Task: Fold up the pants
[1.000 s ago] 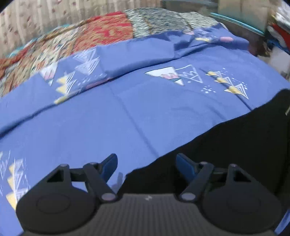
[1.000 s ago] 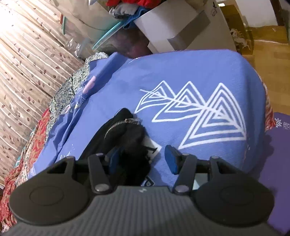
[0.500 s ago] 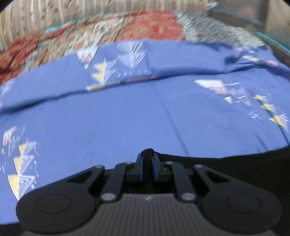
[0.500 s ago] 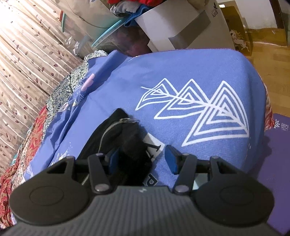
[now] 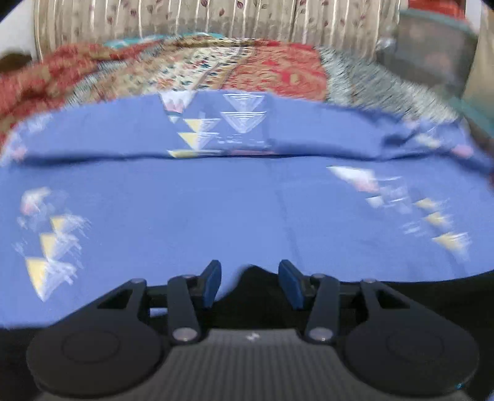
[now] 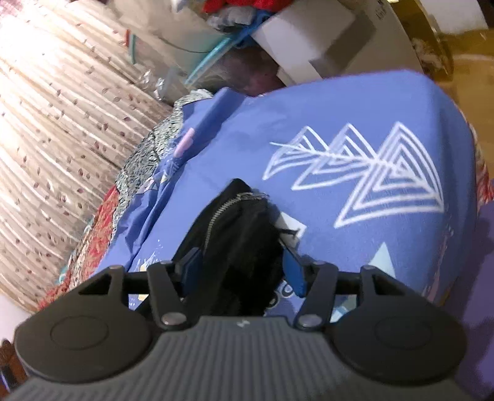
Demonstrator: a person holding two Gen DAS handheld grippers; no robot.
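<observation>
Left gripper spread over pants edge, blurred; right gripper spread around bunched pants, zipper visible there only.

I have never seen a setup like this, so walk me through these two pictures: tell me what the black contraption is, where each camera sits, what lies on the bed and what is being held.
No robot arm is here. A person holds a pair of hand-held tongs in each hand, and a wide-angle camera on each looks forward along its two blue-tipped fingers.

The left view shows the left tongs open. An edge of the black pants lies between the fingers, not pinched. Ahead spreads a blue bedsheet printed with triangles, then a red patterned quilt and a curtain. This picture is blurred.

The right view shows the right tongs open around the bunched zipper end of the black pants, on the same blue bedsheet. Whether the fingers press the cloth I cannot tell. A white tag sticks out beside the pants.
</observation>
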